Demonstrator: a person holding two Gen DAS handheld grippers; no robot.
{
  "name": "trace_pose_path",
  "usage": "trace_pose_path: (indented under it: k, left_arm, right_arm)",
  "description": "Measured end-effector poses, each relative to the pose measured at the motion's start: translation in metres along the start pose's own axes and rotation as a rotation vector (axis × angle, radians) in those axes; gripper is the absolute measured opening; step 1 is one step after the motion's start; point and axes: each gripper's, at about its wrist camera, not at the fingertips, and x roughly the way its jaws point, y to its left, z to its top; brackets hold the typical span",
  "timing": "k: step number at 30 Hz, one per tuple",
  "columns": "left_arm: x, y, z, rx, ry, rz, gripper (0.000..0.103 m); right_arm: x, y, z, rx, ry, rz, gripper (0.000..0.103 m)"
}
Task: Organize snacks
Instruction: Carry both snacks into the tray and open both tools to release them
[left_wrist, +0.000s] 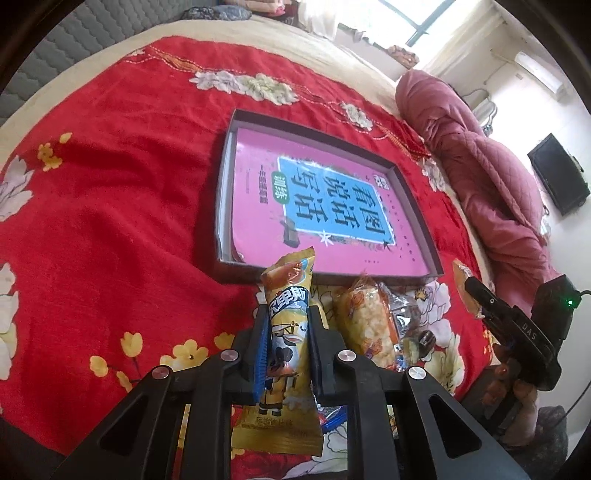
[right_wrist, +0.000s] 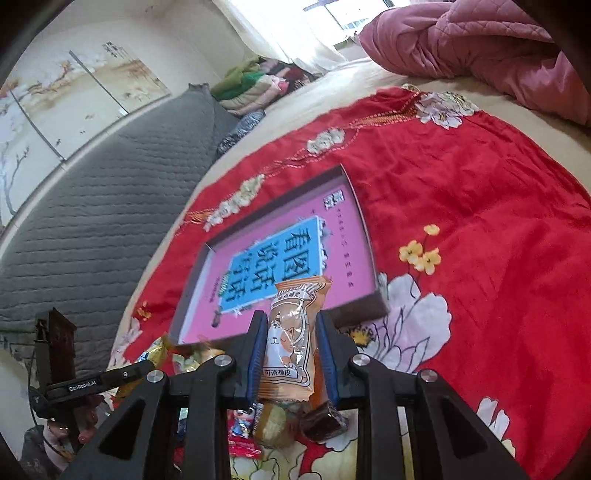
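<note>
1. Snacks in thin plastic wrappers look light, soft and crinkly, likely slippery under hard pads; a hold across the middle of the pack, as here, should keep each from swinging or sliding out.
2. Left gripper (left_wrist: 286, 354) is clamped on a yellow snack packet (left_wrist: 284, 350), which stands upright between the jaws, its top poking past the fingertips toward the shallow box (left_wrist: 229, 155).
3. Right gripper (right_wrist: 291, 347) is clamped on an orange snack packet (right_wrist: 291, 332), likewise upright and gripped mid-body.
4. Loose snacks (left_wrist: 369, 325) remain heaped on the red floral cloth (left_wrist: 110, 184), just beside the box's near wall.
</note>
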Motion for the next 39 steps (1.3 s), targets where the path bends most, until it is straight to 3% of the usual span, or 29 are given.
trace_pose_path:
  k: [20,39]
  left_arm:
    - [-0.011,-0.017,0.027,0.004,-0.065,-0.004,0.019]
    - [0.039,-0.026,0.057,-0.002,-0.058,0.091,0.019]
  right_arm:
    - [0.004,0.009,0.02,-0.027,-0.062,0.05,0.028]
    - [0.064,0.012,0.037,-0.162,0.002,-0.103,0.028]
